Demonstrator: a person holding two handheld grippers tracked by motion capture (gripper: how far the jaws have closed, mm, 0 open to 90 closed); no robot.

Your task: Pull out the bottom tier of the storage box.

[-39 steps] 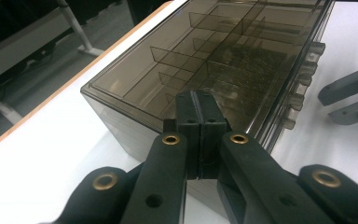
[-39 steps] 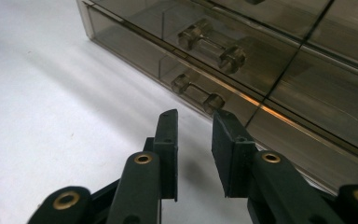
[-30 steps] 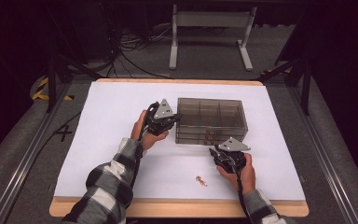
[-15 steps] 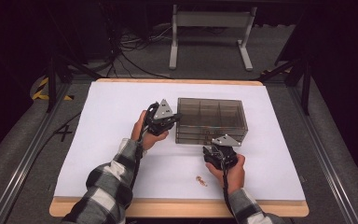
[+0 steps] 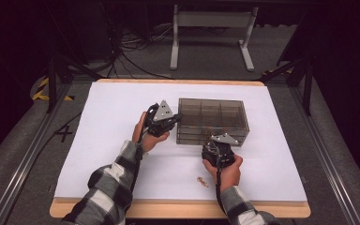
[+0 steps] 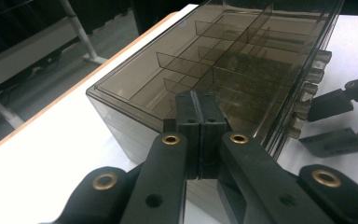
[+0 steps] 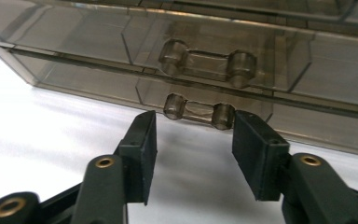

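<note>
A smoky clear drawer box (image 5: 213,119) stands on the white table (image 5: 112,108), right of the middle. My left gripper (image 5: 173,120) is shut with nothing between its jaws, its tips (image 6: 199,109) resting against the box's (image 6: 242,60) left end near the top edge. My right gripper (image 5: 218,141) faces the box's front. Its jaws have just been opening and now stand open (image 7: 193,135). The lower drawer's handle (image 7: 199,112) sits just ahead of the gap, untouched. A second handle (image 7: 207,60) sits on the drawer above. The right gripper (image 6: 307,126) also appears in the left gripper view.
A small orange-brown bit (image 5: 201,181) lies on the table near the front edge, left of the right hand. A white metal stand (image 5: 211,28) and cables (image 5: 131,51) are on the floor behind the table. Dark rails run along both sides.
The right hand has slid left along the box's front and a little closer to it. The left hand and the box have not moved.
</note>
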